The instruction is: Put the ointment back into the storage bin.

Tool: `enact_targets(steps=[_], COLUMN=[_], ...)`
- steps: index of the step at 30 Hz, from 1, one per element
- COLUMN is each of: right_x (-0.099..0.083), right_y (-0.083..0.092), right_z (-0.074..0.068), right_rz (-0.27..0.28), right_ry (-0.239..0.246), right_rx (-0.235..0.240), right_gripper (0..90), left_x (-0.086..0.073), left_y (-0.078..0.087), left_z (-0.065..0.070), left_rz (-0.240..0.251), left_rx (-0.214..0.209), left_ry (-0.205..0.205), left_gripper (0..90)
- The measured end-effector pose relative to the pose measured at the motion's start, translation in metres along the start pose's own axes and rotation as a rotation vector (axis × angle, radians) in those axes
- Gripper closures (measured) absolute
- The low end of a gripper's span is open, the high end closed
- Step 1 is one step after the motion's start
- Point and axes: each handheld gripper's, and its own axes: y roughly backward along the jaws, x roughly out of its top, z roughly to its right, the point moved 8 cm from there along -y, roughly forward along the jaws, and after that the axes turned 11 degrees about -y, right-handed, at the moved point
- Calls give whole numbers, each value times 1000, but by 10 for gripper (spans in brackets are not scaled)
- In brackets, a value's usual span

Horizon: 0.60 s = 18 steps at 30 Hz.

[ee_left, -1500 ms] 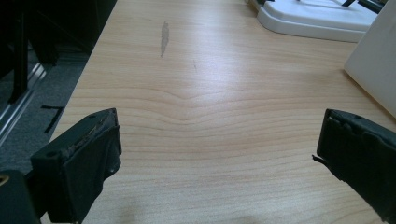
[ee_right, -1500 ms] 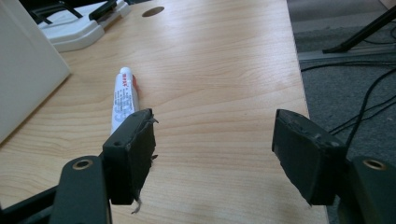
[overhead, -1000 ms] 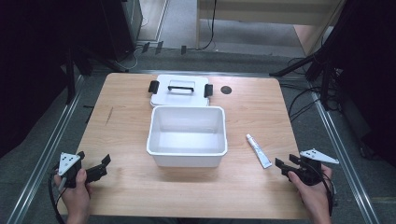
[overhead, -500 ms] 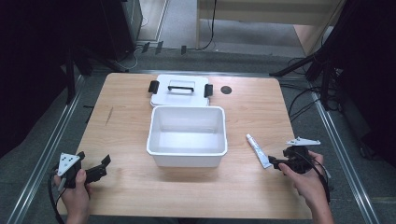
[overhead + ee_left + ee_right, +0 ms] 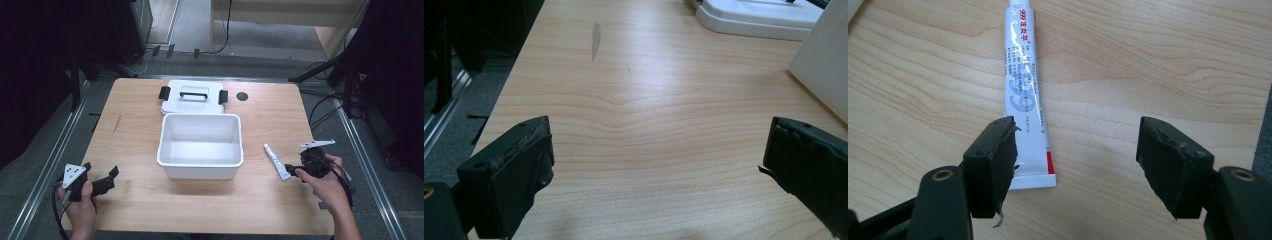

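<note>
Right gripper [image 5: 1078, 165] has slid in to the ointment tube [image 5: 1025, 95], jaws apart around its crimped end, grasp likely next; left gripper [image 5: 654, 180] jaws wide apart

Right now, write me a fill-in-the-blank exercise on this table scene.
1. The white tube lies flat on the ____.
2. The right claw stands ____, its jaws apart by the tube's crimped end.
3. The white bin holds ____.
4. The lid lies beyond the bin with its black ____ facing up.

Missing words: table; open; nothing; handle
</note>
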Motion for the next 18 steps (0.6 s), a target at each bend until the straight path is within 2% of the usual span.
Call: enact_targets(steps=[11, 15, 16, 18], right_x=[18, 23, 27, 28], right_y=[-7, -10, -13, -14], right_z=[-13, -18, -21, -23], right_rz=[-150, -189, -216, -223], right_ry=[69, 86, 106, 110], right_rx=[-49, -57, -62, -64], right_gripper=[337, 335, 333, 333], left_x=[0, 0, 0, 0], left_y=[0, 0, 0, 0], left_z=[0, 0, 0, 0], left_rz=[-3, -3, -3, -3], left_rx=[-1, -1, -1, -1], left_ry=[2, 3, 4, 4], left_gripper=[2, 2, 2, 2])
